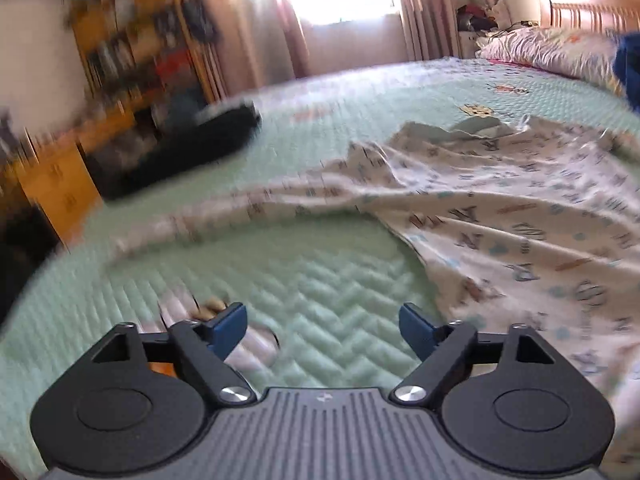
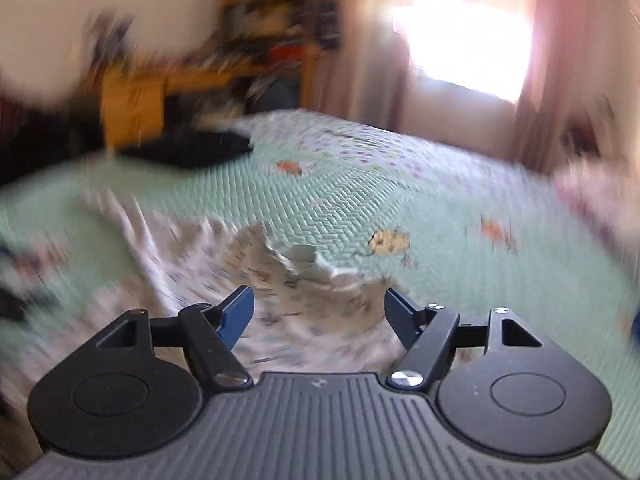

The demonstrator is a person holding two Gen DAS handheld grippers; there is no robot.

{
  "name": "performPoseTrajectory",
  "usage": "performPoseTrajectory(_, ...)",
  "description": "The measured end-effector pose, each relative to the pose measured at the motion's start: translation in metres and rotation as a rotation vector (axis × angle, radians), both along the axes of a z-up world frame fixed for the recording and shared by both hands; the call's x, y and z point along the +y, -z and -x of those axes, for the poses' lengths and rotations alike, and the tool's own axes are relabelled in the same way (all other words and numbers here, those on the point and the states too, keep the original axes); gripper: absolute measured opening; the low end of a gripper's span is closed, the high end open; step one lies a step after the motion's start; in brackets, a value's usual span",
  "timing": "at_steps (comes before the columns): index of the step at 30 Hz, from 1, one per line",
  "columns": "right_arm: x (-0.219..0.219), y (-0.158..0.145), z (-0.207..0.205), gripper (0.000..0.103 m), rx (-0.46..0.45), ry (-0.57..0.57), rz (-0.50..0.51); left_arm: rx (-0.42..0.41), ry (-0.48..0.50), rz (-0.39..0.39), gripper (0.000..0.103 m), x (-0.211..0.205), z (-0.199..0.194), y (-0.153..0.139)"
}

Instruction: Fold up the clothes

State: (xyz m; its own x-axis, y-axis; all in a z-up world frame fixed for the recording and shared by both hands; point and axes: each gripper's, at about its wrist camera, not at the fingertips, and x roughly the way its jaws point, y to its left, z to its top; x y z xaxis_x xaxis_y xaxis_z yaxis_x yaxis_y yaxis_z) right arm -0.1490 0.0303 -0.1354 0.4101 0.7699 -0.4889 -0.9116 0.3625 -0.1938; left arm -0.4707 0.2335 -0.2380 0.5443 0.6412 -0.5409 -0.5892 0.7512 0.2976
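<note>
Both grippers spread and empty above the bed; garment unfolded.

Left gripper [image 1: 323, 330] hangs over bare quilt [image 1: 312, 280]; the printed garment [image 1: 500, 216] lies ahead and to its right, one sleeve [image 1: 224, 208] running leftward across the view. Right gripper [image 2: 319, 312] is directly over the garment's crumpled collar end [image 2: 304, 260], so judged nearer. Both views are blurred.

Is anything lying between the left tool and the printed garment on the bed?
Nothing visible does. The left tool is open over bare green quilt, with nothing between its fingers. The printed garment lies just to its right, and only quilt separates them. The dark folded item sits far off.
</note>
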Motion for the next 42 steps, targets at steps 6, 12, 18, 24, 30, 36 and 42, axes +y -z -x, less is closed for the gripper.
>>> performPoseTrajectory(6, 0.089, 0.047, -0.038, 0.072, -0.199, -0.138, 0.175, -0.017, 0.000, -0.160, 0.093, 0.001, -0.019, 0.009)
performPoseTrajectory(12, 0.145, 0.094, -0.072, 0.072, -0.238, -0.210, 0.287, -0.046, -0.064, -0.187, 0.097, 0.022, -0.034, 0.016)
performPoseTrajectory(18, 0.184, 0.111, -0.119, 0.072, -0.260, -0.167, 0.321, -0.027, -0.103, -0.132, 0.098, 0.034, -0.037, 0.029)
performPoseTrajectory(24, 0.168, 0.071, -0.199, 0.072, 0.041, 0.154, 0.077, -0.035, -0.100, -0.125, 0.099, 0.036, -0.034, 0.031)
performPoseTrajectory(30, 0.128, 0.075, -0.182, 0.073, 0.117, 0.022, 0.101, -0.037, -0.090, -0.123, 0.100, 0.034, -0.038, 0.032)
performPoseTrajectory(36, 0.128, 0.080, -0.206, 0.073, 0.303, 0.043, 0.014, -0.024, -0.090, -0.126, 0.101, 0.035, -0.041, 0.034)
performPoseTrajectory(42, 0.189, 0.107, -0.192, 0.072, 0.203, 0.025, 0.258, -0.017, -0.090, -0.130, 0.101, 0.034, -0.042, 0.034)
